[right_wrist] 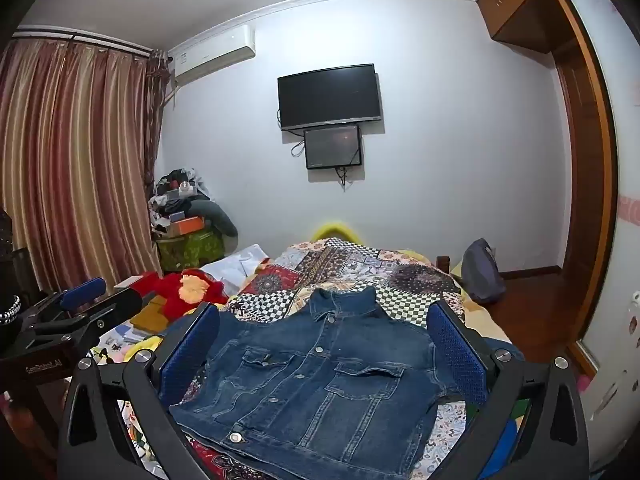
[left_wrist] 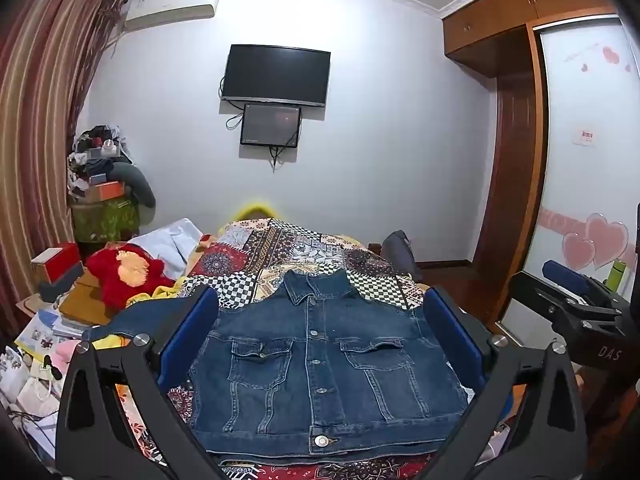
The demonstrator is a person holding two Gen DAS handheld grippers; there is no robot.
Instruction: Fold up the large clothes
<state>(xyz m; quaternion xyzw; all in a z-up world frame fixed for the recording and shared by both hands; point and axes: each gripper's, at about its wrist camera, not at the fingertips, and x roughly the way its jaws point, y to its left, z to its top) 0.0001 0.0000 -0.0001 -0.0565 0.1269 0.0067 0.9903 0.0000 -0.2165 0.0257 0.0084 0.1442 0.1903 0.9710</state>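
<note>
Denim jacket [left_wrist: 320, 364], one, lies flat on bed [left_wrist: 280, 248] beyond left gripper [left_wrist: 320, 344] and right gripper [right_wrist: 324, 356], both wide open, empty, edges unobstructed.

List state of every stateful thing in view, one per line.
denim jacket: flat on the bed, front up, buttoned, unfolded
left gripper: open, empty
right gripper: open, empty
TV: screen dark
curtain: drawn
</note>
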